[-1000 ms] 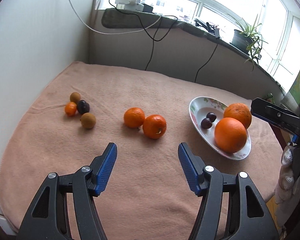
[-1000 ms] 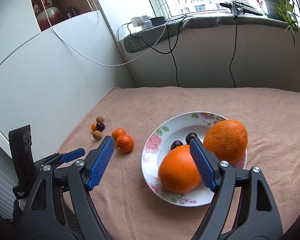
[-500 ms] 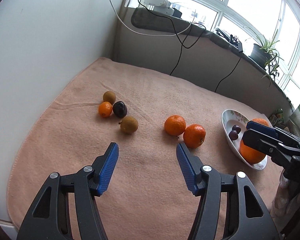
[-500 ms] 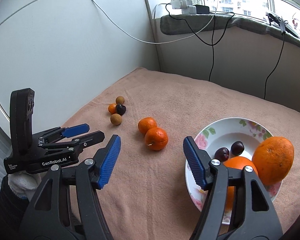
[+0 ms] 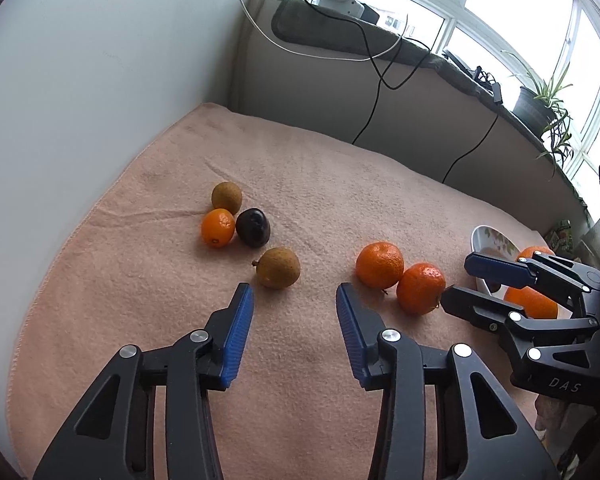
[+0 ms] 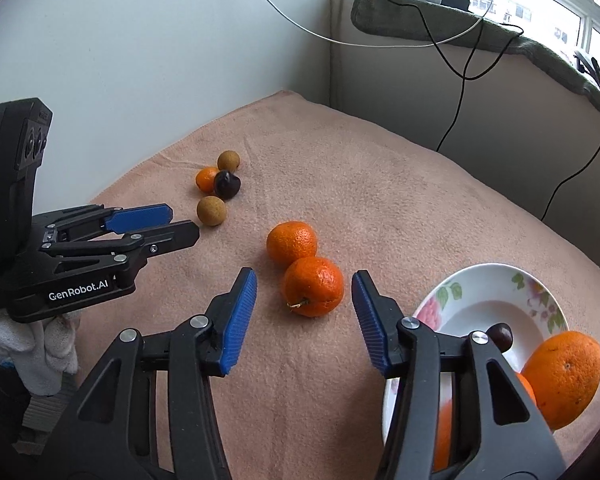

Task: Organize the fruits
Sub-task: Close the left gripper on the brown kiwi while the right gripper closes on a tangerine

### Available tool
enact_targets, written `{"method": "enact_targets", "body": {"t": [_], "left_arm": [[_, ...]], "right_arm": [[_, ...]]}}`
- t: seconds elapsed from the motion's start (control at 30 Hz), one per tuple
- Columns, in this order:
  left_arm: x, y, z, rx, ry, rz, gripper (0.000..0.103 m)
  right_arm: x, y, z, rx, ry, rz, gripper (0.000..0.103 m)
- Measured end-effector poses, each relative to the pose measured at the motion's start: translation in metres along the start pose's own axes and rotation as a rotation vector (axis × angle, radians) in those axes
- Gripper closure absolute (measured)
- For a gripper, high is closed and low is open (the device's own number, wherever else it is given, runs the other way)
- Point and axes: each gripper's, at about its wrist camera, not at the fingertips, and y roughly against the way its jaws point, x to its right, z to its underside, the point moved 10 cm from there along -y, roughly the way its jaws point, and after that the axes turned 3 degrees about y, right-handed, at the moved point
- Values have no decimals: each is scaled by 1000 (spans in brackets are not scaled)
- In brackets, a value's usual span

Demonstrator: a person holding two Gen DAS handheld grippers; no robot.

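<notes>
Two tangerines point(image 6: 292, 243) point(image 6: 314, 286) lie touching on the pink towel point(image 6: 380, 208). My right gripper point(image 6: 304, 284) is closing around the nearer tangerine point(image 5: 420, 288); gaps still show between its blue pads and the peel. A brown round fruit point(image 5: 278, 267) sits just beyond the tips of my left gripper point(image 5: 294, 300), whose jaws are closing with nothing between them. Farther left a small orange fruit point(image 5: 218, 227), a dark plum point(image 5: 253, 227) and another brown fruit point(image 5: 228, 197) huddle together. The flowered plate point(image 6: 480, 270) holds a big orange point(image 6: 564, 376) and a dark plum point(image 6: 500, 334).
A white wall point(image 5: 80, 80) borders the towel on the left, and a low ledge with cables point(image 5: 376, 80) runs along the back. A potted plant point(image 5: 540, 104) stands on the sill. A gloved hand point(image 6: 40, 344) holds the left gripper point(image 6: 184, 222).
Both grippers swung left, away from the plate and towards the loose fruit, and dropped closer to the towel. Both pairs of jaws narrowed. The right one now frames the nearer tangerine.
</notes>
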Motion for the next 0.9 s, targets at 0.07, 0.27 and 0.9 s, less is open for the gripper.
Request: {"method": "enact_targets", "body": {"t": [0.07,0.27,0.9], "left_arm": [[-1,-5,-1,-10,1,2,64],[-3,-16,-3,-28,3,-10,64],[-6,-35,-9,-48,3,-40,77]], "right_arm": [[1,-8,-1,-23,24,18,52],[3,-22,-2,-60,66,27,52],[0,-37,3,-130,117,8,59]]}}
